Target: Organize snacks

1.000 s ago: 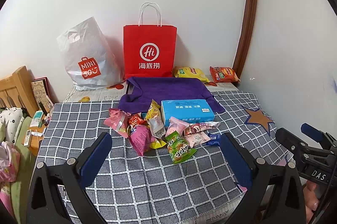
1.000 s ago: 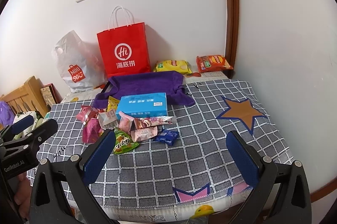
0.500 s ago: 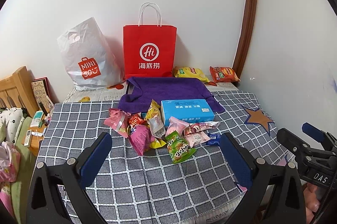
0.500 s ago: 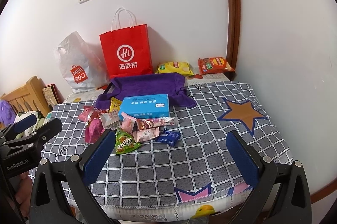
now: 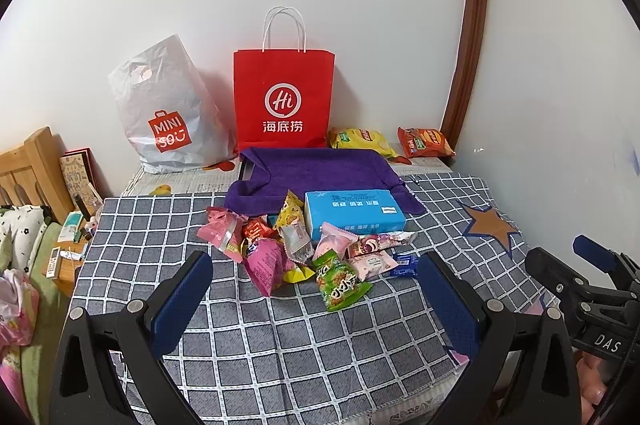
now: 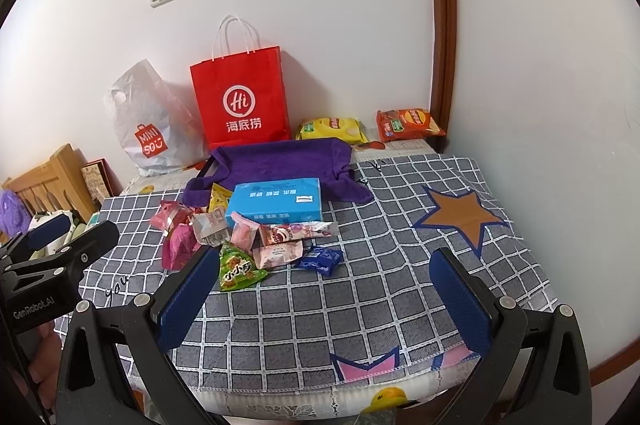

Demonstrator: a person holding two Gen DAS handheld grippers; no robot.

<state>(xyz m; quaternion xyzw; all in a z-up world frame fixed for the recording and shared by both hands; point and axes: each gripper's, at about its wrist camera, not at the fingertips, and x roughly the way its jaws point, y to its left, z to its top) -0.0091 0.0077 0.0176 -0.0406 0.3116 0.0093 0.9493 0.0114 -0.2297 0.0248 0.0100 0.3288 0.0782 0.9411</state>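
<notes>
Several small snack packets lie heaped mid-table: a green packet [image 5: 340, 281] [image 6: 237, 268], pink packets [image 5: 265, 265], a dark blue packet [image 6: 319, 259] and others, just in front of a light blue box [image 5: 354, 211] [image 6: 278, 201]. A purple cloth [image 5: 316, 171] lies behind them. My left gripper [image 5: 314, 291] is open above the near table edge, short of the pile, nothing between its fingers. My right gripper [image 6: 322, 291] is open too, to the right and near edge, empty. Each gripper shows at the other view's edge.
A red paper bag [image 5: 283, 101] and a white plastic bag [image 5: 166, 113] lean on the back wall. Yellow [image 5: 358, 140] and orange [image 5: 425, 141] chip bags lie at the back right. The checked tablecloth [image 6: 360, 305] covers the table. A wooden bed frame [image 5: 28, 169] stands left.
The right wrist view has shifted slightly, the table contents drifting right and up in it. The left wrist view is almost unchanged. Both grippers stay open.
</notes>
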